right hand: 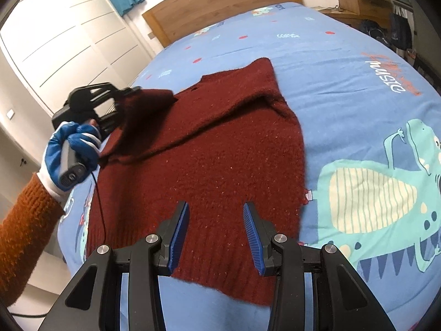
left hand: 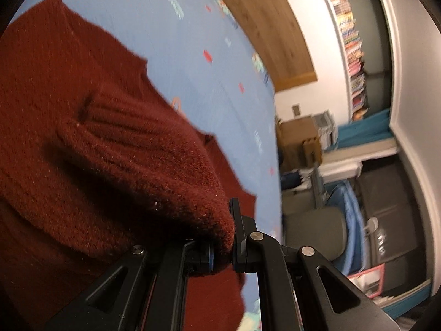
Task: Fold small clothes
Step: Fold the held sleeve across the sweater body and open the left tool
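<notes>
A dark red knitted sweater (right hand: 215,149) lies on the blue bed cover, its hem toward the right wrist camera. My left gripper (left hand: 223,237) is shut on the cuff of one sleeve (left hand: 154,165) and holds it lifted over the sweater's body. From the right wrist view that gripper (right hand: 129,93) sits at the sweater's left side, held by a blue-and-white gloved hand (right hand: 71,149), with the sleeve (right hand: 148,104) draped from it. My right gripper (right hand: 216,218) hangs open just above the hem, nothing between its blue pads.
The blue bed cover (right hand: 358,88) carries a dinosaur print (right hand: 386,187) on the right. A wooden headboard (right hand: 220,5) stands at the far end, white wardrobe doors (right hand: 69,35) on the left. Boxes and shelves (left hand: 308,138) crowd the room beyond the bed.
</notes>
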Available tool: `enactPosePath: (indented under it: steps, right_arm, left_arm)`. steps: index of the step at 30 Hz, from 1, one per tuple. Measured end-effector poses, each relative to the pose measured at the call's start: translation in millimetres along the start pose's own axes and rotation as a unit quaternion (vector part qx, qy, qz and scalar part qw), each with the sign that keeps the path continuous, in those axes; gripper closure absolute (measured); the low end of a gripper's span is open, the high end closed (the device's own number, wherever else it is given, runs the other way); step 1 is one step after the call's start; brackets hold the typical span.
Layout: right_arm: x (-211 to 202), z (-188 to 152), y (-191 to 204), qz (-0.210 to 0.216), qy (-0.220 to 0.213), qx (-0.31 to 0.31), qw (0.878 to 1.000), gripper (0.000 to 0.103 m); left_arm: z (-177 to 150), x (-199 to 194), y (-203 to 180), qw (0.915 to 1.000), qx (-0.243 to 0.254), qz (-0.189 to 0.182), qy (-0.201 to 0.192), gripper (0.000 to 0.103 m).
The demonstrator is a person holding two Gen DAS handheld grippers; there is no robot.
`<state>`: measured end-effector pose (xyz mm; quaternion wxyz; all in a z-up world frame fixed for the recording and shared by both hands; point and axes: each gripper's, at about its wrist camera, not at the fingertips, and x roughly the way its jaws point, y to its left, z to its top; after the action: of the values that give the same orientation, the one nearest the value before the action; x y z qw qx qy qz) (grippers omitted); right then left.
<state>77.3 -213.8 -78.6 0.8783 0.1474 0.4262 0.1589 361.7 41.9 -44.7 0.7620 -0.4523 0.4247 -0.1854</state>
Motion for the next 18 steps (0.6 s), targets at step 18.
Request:
enactPosePath:
  steps: [18]
  right_arm:
    - [19, -3, -7, 0.007, 0.012, 0.008, 1.000, 0.060]
  left_arm:
    - [-25, -23, 41, 0.9974, -0.032, 0.062, -0.018, 0.071]
